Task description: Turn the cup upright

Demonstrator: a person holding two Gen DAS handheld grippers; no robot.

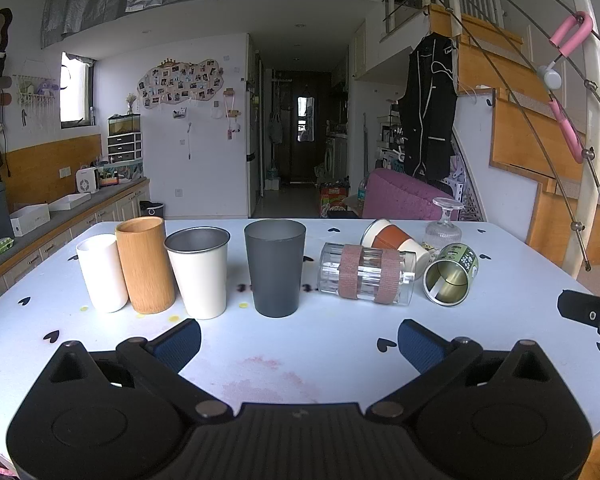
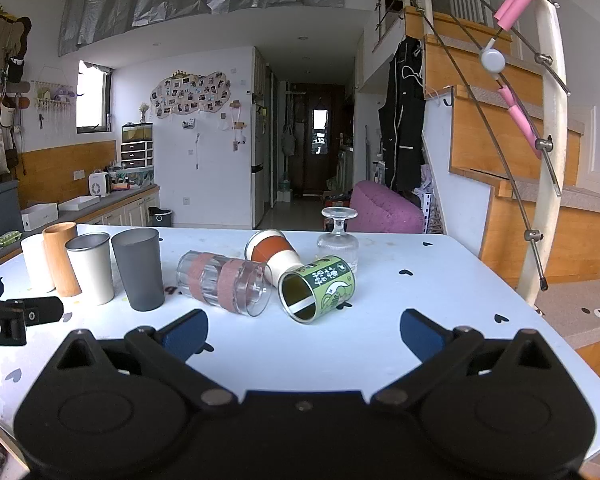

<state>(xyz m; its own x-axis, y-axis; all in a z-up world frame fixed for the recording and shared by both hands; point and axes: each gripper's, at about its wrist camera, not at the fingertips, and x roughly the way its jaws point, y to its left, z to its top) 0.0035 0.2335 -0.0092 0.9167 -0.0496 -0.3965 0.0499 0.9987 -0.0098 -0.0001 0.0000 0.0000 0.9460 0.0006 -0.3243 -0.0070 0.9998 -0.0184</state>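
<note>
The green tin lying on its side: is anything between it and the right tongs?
Nothing visible. Only bare table lies between the open right tongs and the green tin; the clear glass lies off to its left.

Hovering over white table (image 2: 380, 344), right gripper (image 2: 304, 334) gaping wide; green tin cup (image 2: 320, 290) lying sideways at 12 o'clock, clear glass (image 2: 224, 282) lying at 11.
</note>
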